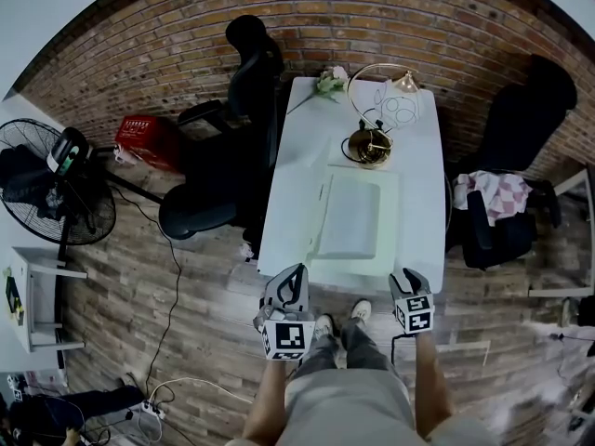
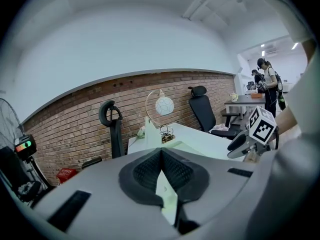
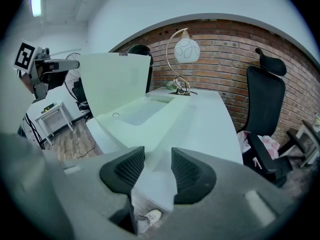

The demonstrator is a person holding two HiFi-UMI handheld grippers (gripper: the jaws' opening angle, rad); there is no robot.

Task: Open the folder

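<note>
A pale green plastic folder lies on the near half of the long white bench, its near edge close to the bench's front edge. The folder is partly open. In the right gripper view its front cover stands raised like a wall along the left side, while the lower leaf, with a small round snap, lies flat on the bench. The left gripper is at the folder's near left corner, and its own view shows the jaws closed tight on the thin green edge of that cover, which runs up between the dark ribbed pads. The right gripper sits at the folder's near right corner. Its jaws stand narrowly apart with a pale corner showing in the gap, but I cannot tell whether the pads touch it. At the far end of the bench stand a lamp with a brass hoop and a white globe and a pale flower. A black office chair stands to the bench's left and another, with a checked cloth on it, to its right, in front of the red brick wall
</note>
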